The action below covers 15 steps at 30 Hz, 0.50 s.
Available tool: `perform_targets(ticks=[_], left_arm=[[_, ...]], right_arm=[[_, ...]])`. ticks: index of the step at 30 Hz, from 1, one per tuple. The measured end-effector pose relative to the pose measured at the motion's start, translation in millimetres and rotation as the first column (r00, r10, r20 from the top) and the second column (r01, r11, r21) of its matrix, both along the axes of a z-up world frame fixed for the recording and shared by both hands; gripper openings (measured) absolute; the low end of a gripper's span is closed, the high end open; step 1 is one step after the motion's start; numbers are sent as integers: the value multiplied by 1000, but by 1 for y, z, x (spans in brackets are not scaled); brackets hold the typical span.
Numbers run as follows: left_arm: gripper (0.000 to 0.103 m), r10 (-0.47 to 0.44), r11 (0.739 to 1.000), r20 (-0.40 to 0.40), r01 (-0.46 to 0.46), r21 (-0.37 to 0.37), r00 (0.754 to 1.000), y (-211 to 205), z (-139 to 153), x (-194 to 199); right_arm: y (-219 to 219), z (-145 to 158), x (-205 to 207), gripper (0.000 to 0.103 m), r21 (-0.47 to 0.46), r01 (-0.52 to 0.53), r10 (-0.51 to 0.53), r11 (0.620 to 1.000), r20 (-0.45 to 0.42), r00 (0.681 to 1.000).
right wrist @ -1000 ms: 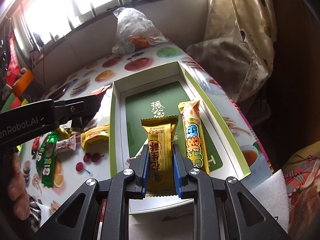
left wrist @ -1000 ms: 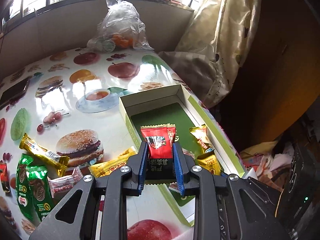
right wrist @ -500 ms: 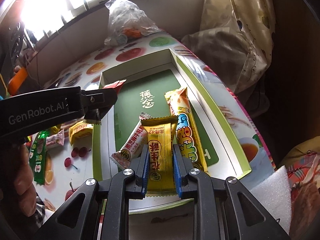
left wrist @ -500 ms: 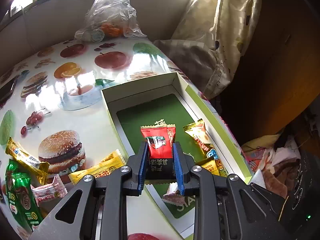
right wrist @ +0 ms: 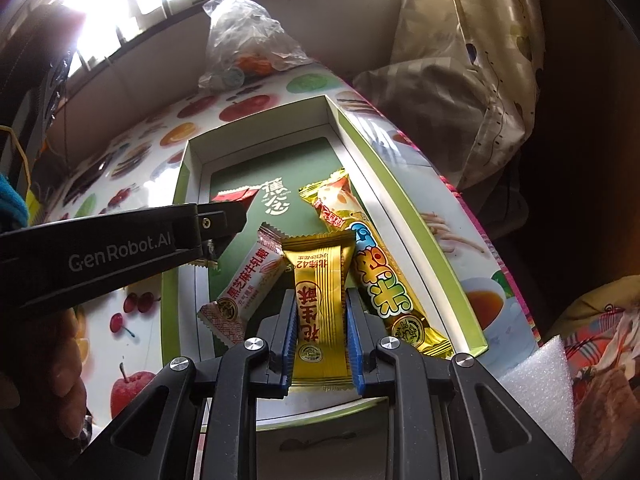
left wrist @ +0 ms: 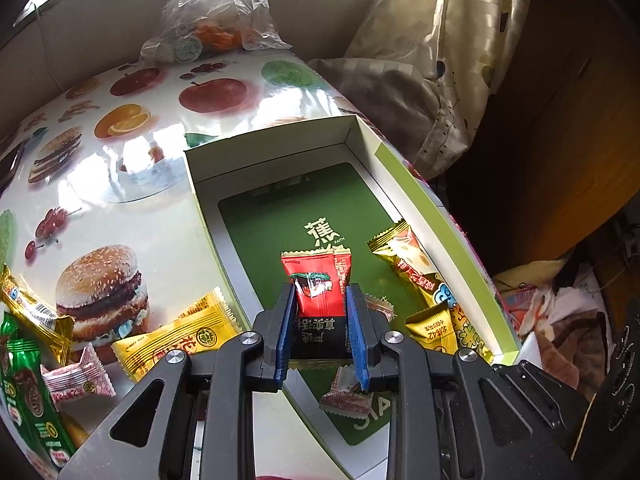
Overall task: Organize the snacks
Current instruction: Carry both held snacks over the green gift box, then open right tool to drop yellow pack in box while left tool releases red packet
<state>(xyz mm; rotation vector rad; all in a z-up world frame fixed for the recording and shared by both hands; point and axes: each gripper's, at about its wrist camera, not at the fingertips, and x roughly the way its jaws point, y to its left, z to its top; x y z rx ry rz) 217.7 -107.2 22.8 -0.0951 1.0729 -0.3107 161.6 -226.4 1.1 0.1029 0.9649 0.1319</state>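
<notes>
Left wrist: left gripper (left wrist: 320, 312) grips red packet (left wrist: 318, 284), apparently above box (left wrist: 404, 184).

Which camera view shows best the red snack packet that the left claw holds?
The left wrist view: the red snack packet faces the camera, clamped in the left claw above the green box. The right wrist view shows only its red tip behind that claw.

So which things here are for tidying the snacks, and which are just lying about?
For the job:
- green box
- red packet in the left tongs
- yellow packet in the right tongs
- loose snacks on the table, like the green packet

Just lying about:
- plastic bag
- curtain
- white foam
</notes>
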Motion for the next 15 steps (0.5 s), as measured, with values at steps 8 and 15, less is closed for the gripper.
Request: perform_targets(ticks=[8, 15], left_arm=[[26, -2, 1000, -18, 2, -9, 1000, 0, -5, 3], [27, -7, 1000, -21, 7, -12, 1000, 0, -6, 5]], right_arm=[[0, -1, 0, 23, -4, 2, -2, 1000, 1, 1000], [2, 1, 1, 29, 4, 3, -3, 1000, 8, 1000]])
